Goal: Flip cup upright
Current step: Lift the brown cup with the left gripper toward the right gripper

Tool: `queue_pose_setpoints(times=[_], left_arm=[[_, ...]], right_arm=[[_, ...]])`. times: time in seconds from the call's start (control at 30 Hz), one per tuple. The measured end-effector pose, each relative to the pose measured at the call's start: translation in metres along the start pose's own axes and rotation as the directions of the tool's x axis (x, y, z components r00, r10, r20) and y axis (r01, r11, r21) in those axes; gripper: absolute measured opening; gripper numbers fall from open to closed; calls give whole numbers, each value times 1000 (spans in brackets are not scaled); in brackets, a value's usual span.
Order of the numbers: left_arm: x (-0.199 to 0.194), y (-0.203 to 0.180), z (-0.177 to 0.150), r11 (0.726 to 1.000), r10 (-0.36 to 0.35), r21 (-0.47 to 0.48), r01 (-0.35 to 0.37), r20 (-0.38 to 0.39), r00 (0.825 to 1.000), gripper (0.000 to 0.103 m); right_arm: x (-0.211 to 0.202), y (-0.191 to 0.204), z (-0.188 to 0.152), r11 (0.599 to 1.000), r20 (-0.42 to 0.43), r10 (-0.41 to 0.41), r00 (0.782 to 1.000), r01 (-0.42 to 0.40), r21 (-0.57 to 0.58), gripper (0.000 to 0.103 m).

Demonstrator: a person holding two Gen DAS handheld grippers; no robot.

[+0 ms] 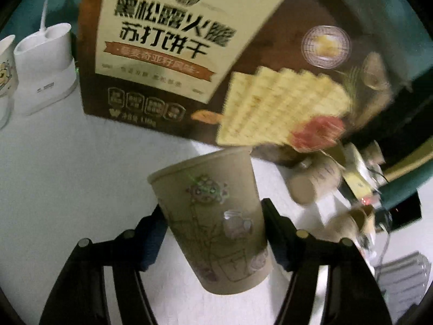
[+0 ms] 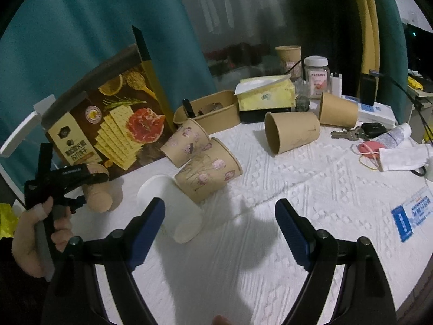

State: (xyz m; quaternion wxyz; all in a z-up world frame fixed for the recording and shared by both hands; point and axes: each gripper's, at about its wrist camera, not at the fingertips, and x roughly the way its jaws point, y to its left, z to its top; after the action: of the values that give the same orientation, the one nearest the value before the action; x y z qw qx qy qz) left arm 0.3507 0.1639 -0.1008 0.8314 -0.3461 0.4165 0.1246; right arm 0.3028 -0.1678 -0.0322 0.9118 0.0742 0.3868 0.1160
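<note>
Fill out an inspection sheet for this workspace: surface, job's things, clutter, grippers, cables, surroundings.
Surface: white textured cloth over the table.
Job's things: printed paper cup between the left gripper's fingers, tilted, mouth away from the camera; white cup on its side; two flowered cups tipped together; plain cup on its side; another cup mouth-down.
Clutter: cracker box, tissue box, jar, keys, tube, paper tray.
Grippers: left gripper shut on the printed cup; right gripper open, holding nothing.
Cables: white cable rising from a white holder; dark cable at right.
Surroundings: teal curtain, dark background.
</note>
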Motion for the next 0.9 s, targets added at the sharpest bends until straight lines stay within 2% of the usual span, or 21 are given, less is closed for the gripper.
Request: queue_pose_setpoints(times=[0.17, 0.33, 0.43, 0.53, 0.7, 0.9], left_arm=[[-60, -9, -45, 991, -71, 114, 76, -43, 997, 67], [-92, -12, -105, 971, -78, 215, 107, -136, 988, 67], [-103, -1, -147, 968, -87, 215, 128, -193, 977, 67], [-106, 11, -173, 972, -94, 186, 141, -239, 966, 67], [-88, 23, -203, 979, -63, 165, 119, -313, 948, 67], [-87, 18, -210, 973, -30, 212, 96, -292, 956, 69]], right_arm=[[-35, 4, -25, 1000, 13, 22, 1000, -22, 14, 82], [-58, 11, -69, 999, -51, 44, 998, -44, -11, 82], [-67, 15, -100, 998, -93, 59, 994, -60, -9, 82], [-73, 16, -124, 997, -122, 81, 989, -80, 11, 82], [-76, 12, -139, 996, -141, 85, 986, -81, 37, 82], [-81, 9, -138, 997, -133, 75, 988, -70, 43, 82]])
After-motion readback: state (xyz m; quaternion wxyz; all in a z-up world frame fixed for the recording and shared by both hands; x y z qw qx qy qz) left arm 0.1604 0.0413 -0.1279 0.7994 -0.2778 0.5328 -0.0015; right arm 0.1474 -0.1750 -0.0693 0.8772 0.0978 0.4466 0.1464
